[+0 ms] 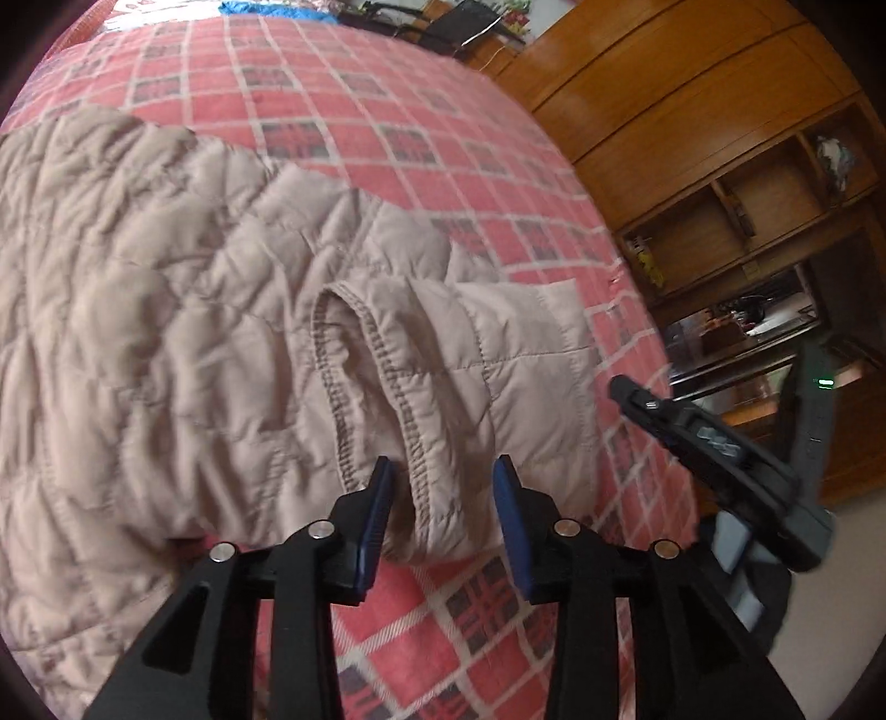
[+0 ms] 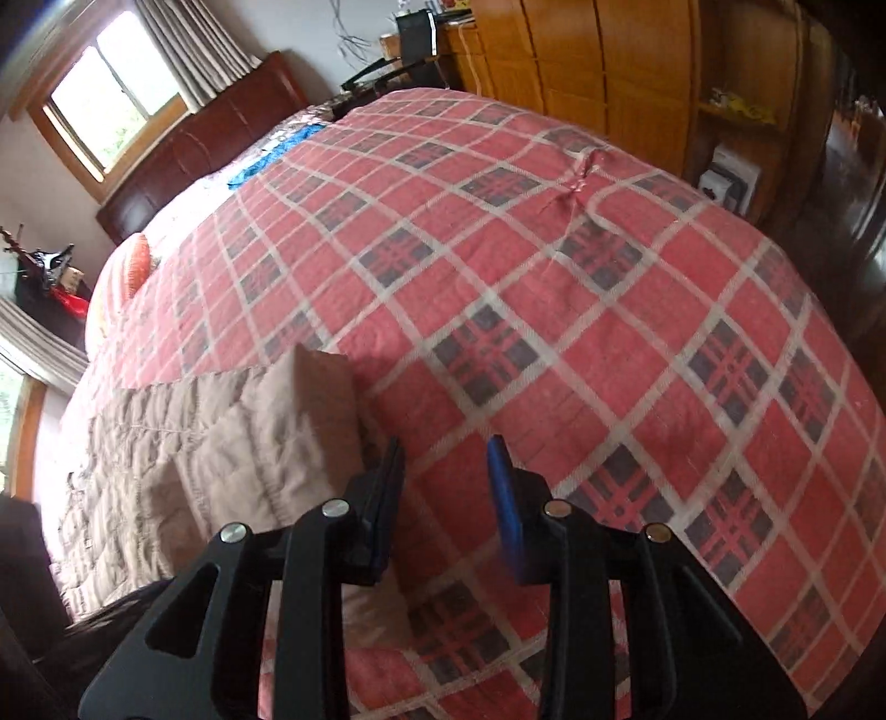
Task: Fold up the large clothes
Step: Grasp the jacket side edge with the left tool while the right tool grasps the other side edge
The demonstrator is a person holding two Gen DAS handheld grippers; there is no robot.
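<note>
A beige quilted jacket (image 1: 194, 310) lies spread on a red plaid bedspread (image 1: 443, 183). In the left wrist view my left gripper (image 1: 443, 468) is open, its blue pads on either side of the jacket's stitched edge near the armhole, nothing clamped. The other gripper shows at the right of that view as a black body (image 1: 720, 443). In the right wrist view my right gripper (image 2: 446, 448) is open over bare bedspread (image 2: 609, 332), with the jacket (image 2: 221, 443) and its raised corner just left of the left finger.
Wooden wardrobes and shelves (image 1: 720, 138) stand along the bed's right side. A dark headboard (image 2: 210, 144) and a window (image 2: 111, 88) are at the far end, with blue cloth (image 2: 266, 155) near the pillows. A black chair (image 1: 443, 27) stands beyond the bed.
</note>
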